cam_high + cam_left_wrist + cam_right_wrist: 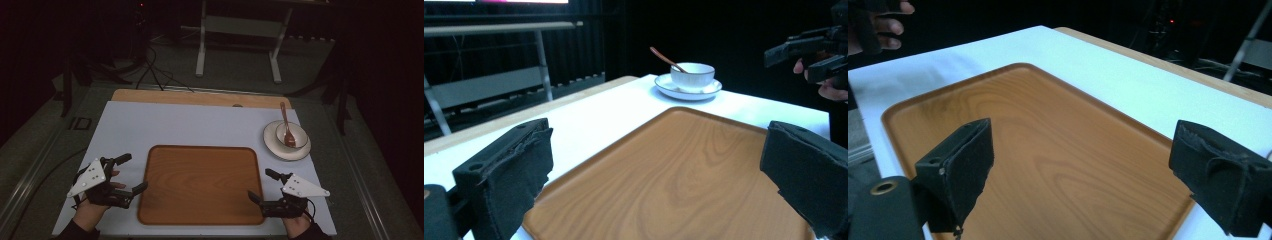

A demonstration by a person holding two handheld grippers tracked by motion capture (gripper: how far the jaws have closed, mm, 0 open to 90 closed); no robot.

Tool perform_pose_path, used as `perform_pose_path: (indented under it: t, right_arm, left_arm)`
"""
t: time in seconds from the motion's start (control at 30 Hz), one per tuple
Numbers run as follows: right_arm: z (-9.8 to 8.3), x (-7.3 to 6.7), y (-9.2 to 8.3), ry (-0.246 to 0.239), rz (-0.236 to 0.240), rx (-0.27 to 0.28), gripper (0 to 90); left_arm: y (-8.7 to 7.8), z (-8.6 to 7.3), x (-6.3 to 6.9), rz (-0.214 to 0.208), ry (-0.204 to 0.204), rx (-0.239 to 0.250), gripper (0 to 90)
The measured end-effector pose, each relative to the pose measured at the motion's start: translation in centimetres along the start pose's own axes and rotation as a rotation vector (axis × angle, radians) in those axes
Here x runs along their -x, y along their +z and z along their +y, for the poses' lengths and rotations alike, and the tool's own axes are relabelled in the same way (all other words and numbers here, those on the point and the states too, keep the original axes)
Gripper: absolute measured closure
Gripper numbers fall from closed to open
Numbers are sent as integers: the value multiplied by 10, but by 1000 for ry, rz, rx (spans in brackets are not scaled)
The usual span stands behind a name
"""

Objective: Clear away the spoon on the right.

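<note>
Wooden tray (pixel 200 184) at lower centre of the worktop (pixel 150 125); left hand-held gripper (pixel 128 173) and right hand-held gripper (pixel 261 185) flank it, jaws apart. Bowl (pixel 295 134) with spoon (pixel 286 125) on saucer (pixel 272 145), right of centre.

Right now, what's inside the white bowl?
A wooden spoon stands in the bowl, its handle leaning out over the rim. The bowl sits on a white saucer. Any food or liquid can't be made out.

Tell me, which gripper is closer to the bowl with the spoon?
The right gripper. The bowl sits on its saucer at the table's far right, just beyond that gripper; the left gripper is across the tray.
</note>
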State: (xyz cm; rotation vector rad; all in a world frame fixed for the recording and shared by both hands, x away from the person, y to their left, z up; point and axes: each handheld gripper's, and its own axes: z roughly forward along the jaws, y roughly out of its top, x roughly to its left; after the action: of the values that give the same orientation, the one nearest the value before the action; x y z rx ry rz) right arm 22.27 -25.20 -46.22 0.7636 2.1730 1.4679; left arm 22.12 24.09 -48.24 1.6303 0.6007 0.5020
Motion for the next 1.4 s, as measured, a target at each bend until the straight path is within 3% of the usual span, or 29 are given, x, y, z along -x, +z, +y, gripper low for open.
perform_pose_path:
  t: [0.2,0.53,0.63,0.77,1.07,1.2,1.33,1.4]
  right_arm:
    - [2,-5,0,-21,20,-15,107]
    - [19,-15,-3,-53,60,-1,107]
    - [30,-17,-8,-83,54,29,107]
    - [46,-16,-14,-124,9,49,107]
    - [80,12,-16,-169,-60,99,106]
    - [88,31,-15,-136,-75,131,106]
    - [97,51,-12,-89,-150,138,107]
    - [99,56,-12,-82,-146,140,107]
  left_arm:
    - [-5,-1,5,-10,-42,-10,16]
    - [-6,-2,8,-2,-43,-17,16]
    - [-5,-2,8,4,-43,-17,16]
    - [-4,-1,9,9,-36,-19,16]
    - [-3,-1,9,15,-34,-23,16]
    - [-3,-2,8,16,-42,-21,16]
    - [-3,-2,8,13,-48,-24,16]
    - [-3,-2,8,11,-51,-26,16]
